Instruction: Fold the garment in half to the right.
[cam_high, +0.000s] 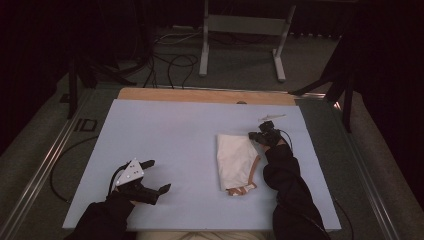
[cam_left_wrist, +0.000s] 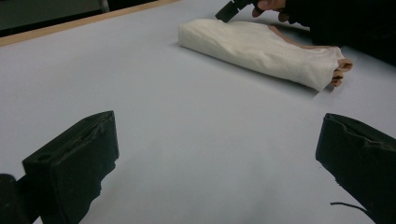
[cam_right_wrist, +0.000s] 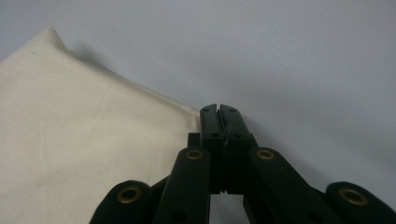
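- My left claw (cam_high: 150, 176) sits near the left front of the pale blue tabletop (cam_high: 165, 130). Its two black jaws stand wide apart, and there is nothing between them.
- In the left gripper view I see bare tabletop between those jaws, and the cloth lies well away from them, farther up and to the right.
- A grey three-cornered plate rides on top of my left claw, and a black cable trails off it to the left.
- In the middle right of the tabletop lies a folded white cloth (cam_high: 236, 159). It lies flat, with its long side running from far to near.
- At the near end of the cloth a tan strap (cam_high: 245, 189) pokes out, and a thin bit of it runs up the right side.
- My right claw (cam_high: 256, 135) is at the far right corner of the cloth. Its jaws are pressed tight together.
- In the right gripper view the tips of the closed jaws meet right at the edge of the cloth (cam_right_wrist: 93, 154). I cannot tell if a bit of the cloth is pinched in them.
- Just past my right claw a small pale thing (cam_high: 272, 118) lies on the tabletop. It is too small for me to tell what it is.
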